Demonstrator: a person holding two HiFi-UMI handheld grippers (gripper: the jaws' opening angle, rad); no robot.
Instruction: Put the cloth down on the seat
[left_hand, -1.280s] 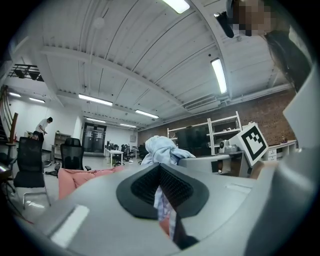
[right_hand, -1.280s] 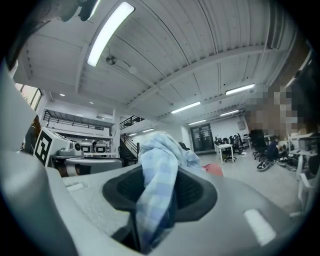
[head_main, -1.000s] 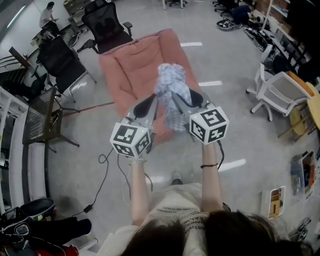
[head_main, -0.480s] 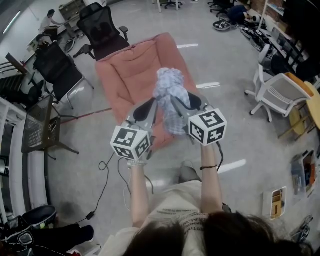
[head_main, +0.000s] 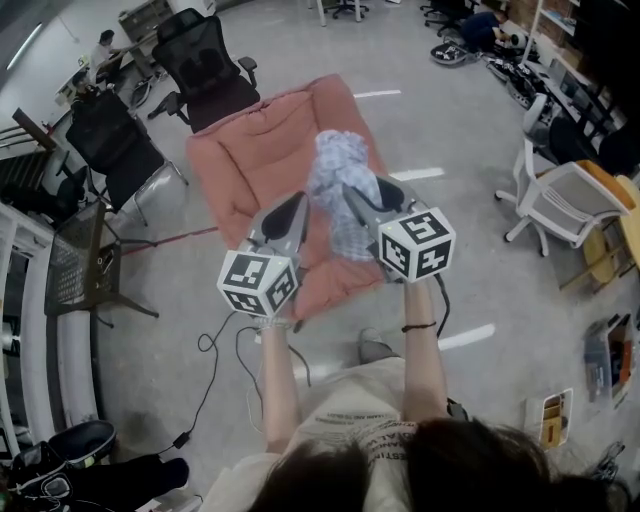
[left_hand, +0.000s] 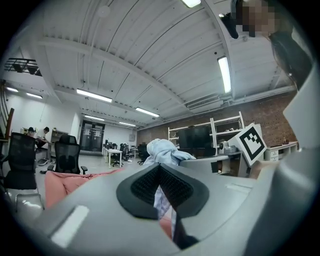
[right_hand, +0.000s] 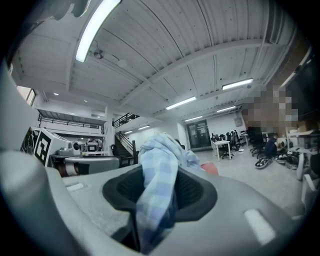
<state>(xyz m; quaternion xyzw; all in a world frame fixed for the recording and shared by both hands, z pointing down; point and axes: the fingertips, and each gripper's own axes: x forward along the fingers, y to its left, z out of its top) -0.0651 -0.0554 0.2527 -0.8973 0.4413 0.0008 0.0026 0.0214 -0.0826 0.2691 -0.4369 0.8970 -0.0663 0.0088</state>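
Observation:
The pale blue checked cloth (head_main: 340, 178) hangs bunched in the air between my two grippers, above the front half of the salmon-pink seat (head_main: 255, 165) on the floor. My left gripper (head_main: 296, 212) is shut on a strip of the cloth (left_hand: 164, 199), and the bunch (left_hand: 161, 149) rises beyond its pads. My right gripper (head_main: 358, 200) is shut on a thick fold of the cloth (right_hand: 159, 172) that fills the gap between its jaws. Both grippers point level and side by side. The seat (left_hand: 60, 182) shows low behind the left jaws.
Two black office chairs (head_main: 212, 62) (head_main: 115, 135) stand behind and left of the seat. A mesh chair (head_main: 85, 250) is at the left and a white chair (head_main: 560, 190) at the right. A cable (head_main: 215, 330) trails on the grey floor near the person's shoe (head_main: 372, 346).
Both grippers, still holding the cloth, have moved forward together with the person, so the seat now lies closer beneath them. Neither grip has changed.

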